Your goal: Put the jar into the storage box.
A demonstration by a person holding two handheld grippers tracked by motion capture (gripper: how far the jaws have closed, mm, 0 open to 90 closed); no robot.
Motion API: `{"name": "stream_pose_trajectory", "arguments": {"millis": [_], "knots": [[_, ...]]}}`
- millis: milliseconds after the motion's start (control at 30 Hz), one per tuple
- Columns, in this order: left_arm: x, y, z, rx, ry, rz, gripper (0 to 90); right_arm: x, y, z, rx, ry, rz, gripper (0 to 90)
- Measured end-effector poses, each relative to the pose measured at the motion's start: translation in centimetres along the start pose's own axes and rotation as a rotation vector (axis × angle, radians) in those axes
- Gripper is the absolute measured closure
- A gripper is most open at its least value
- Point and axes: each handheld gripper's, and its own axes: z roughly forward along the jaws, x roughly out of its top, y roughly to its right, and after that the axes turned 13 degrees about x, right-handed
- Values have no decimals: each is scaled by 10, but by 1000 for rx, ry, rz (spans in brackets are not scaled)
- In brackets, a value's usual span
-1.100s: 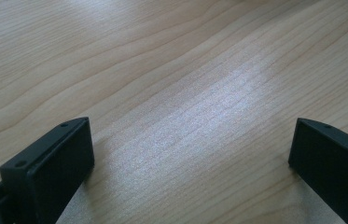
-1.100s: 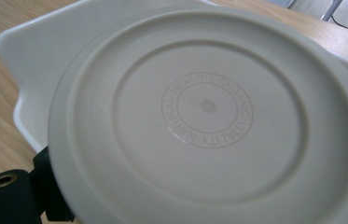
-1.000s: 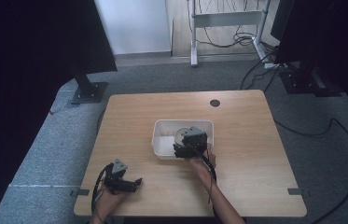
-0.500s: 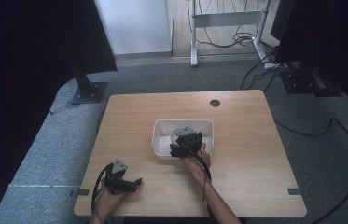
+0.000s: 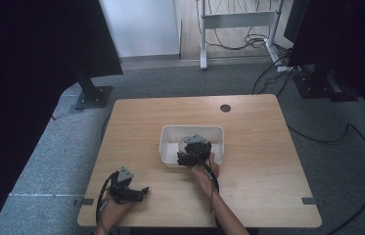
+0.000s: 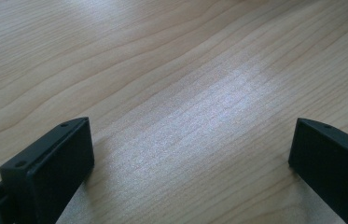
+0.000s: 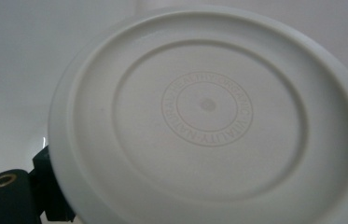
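A white round dish with a ringed, embossed underside sits close in front of the right gripper view, with white bin wall behind it. One black finger presses against its lower left rim; the other is hidden behind the dish. In the high view my right gripper hangs over the near part of the white rectangular bin, shut on the dish. My left gripper rests low at the table's front left. Its jaws stand wide apart over bare wood, and the left gripper holds nothing.
The wooden table has a small dark cable hole near its far edge. Dark monitor stands and floor cables lie beyond the table on grey carpet.
My right gripper has moved forward from the bin's near rim to over its inside. The left gripper has stayed in place.
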Motion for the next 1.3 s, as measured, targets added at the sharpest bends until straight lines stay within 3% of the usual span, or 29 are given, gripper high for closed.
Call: {"name": "stream_pose_trajectory", "arguments": {"millis": [367,500,1300], "knots": [[0,0,0,0,0,0,0,0,0,0,4,-4,7,84],[0,0,0,0,0,0,0,-1,2,0,26,-9,3,34],[0,0,0,0,0,1,0,5,-4,-32,37,10,-102,12]]}}
